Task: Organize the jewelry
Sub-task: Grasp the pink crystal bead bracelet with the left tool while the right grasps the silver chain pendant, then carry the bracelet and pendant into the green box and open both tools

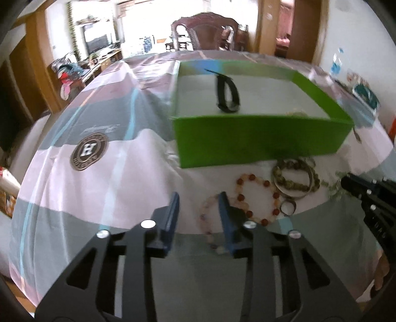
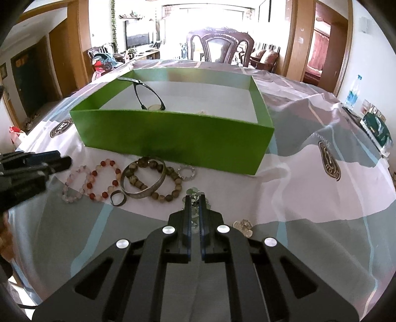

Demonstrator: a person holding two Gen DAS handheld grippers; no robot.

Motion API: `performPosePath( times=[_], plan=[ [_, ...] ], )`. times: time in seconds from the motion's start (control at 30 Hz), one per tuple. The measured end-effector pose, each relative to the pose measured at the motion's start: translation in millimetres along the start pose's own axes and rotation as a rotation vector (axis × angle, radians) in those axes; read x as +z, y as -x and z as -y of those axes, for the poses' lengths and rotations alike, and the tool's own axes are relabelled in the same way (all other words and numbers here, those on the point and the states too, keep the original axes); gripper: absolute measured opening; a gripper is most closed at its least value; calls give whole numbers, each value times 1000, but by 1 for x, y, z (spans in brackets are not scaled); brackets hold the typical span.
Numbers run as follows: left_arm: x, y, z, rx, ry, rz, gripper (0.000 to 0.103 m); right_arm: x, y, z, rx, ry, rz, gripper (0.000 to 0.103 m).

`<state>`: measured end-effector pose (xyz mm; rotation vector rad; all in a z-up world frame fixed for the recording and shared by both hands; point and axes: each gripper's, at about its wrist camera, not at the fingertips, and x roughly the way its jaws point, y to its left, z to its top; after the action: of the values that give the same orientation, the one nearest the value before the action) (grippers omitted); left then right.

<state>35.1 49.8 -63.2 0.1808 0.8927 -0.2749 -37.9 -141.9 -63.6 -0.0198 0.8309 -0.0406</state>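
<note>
One watch (image 2: 151, 97), green box (image 2: 178, 141)

This is a home, an open dining and living area. A carved dark wooden chair (image 2: 220, 47) stands at the far edge of the worktop (image 2: 309, 153), which is draped in a pink and grey cloth with printed emblems. Beyond it a television (image 2: 137, 34) sits on a low cabinet beside a bright window (image 2: 208, 17), with trailing green vines (image 2: 113, 22) on the wall. Wooden door frames (image 2: 294, 37) open to other rooms, an armchair (image 2: 264, 58) shows through one, and a water bottle (image 2: 352, 93) stands at the right.
</note>
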Motion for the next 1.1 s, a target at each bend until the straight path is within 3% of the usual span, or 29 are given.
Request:
performPosePath(
  times=[0.23,0.37,0.53,0.57,0.6,0.83,1.1],
  plan=[
    [-7,-19,4,37,-32,-46,38,-3,-5,-1,-19,0,-15,6],
    [-8,-19,5,27,-36,-43,32,-3,-11,-1,-45,-3,-23,24],
    [-8,-20,9,-4,-39,-39,9,-5,-18,-4,-44,12,-39,21],
    [-7,-21,8,-7,-35,-38,9,-5,-17,-4,-31,15,-40,8],
    [-7,-21,7,-14,-28,-38,8,-5,-17,-4,-20,15,-38,6],
    [0,0,0,-30,-2,26,8,0,-1,-2,-23,11,13,6],
    [33,49,5,-68,15,169,8,29,33,-1,-40,31,158,6]
  ],
)
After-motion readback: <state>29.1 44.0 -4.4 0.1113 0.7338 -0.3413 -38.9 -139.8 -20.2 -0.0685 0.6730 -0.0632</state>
